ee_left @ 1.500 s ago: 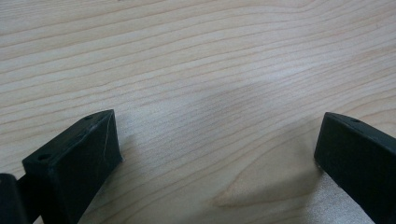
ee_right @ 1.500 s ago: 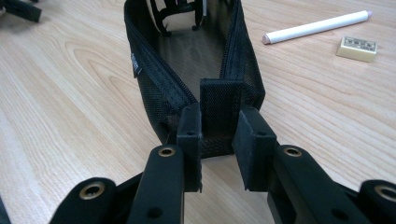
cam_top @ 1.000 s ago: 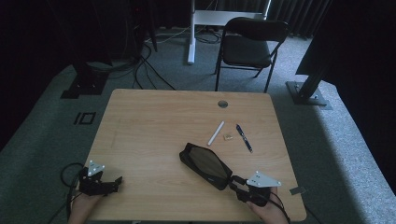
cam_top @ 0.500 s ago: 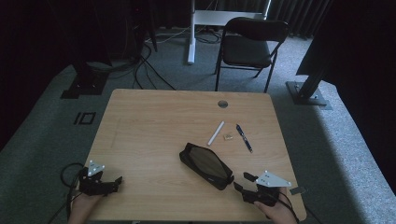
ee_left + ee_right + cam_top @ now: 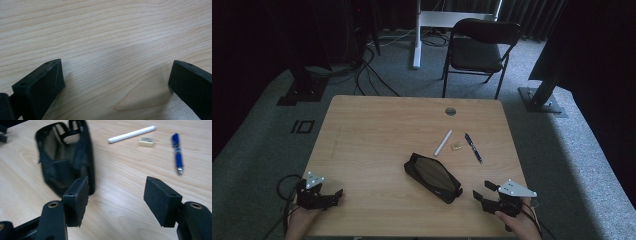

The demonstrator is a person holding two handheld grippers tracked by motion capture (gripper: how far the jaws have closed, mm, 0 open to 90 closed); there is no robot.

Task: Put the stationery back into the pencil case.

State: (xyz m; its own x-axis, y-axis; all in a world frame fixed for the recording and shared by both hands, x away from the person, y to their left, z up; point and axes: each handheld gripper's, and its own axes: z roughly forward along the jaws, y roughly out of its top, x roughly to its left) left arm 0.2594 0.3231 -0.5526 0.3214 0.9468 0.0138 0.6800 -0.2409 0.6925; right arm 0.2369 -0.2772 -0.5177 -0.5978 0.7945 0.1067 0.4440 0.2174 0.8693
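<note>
- From above, we saw the pouch (image 5: 433, 177) lying aslant mid-table, its near end just left of our right gripper (image 5: 480, 194), whose jaws had just been opening, nothing between them.
- Our left gripper (image 5: 116, 82) stood apart over bare table (image 5: 105, 32).
- Our right gripper's (image 5: 116, 200) view put the pouch (image 5: 65, 157) ahead-left.

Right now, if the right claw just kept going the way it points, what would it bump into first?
Probably nothing soon: bare table lies between the jaws of the open right claw. The black pouch sits just left of that line, the blue pen to its right.
</note>
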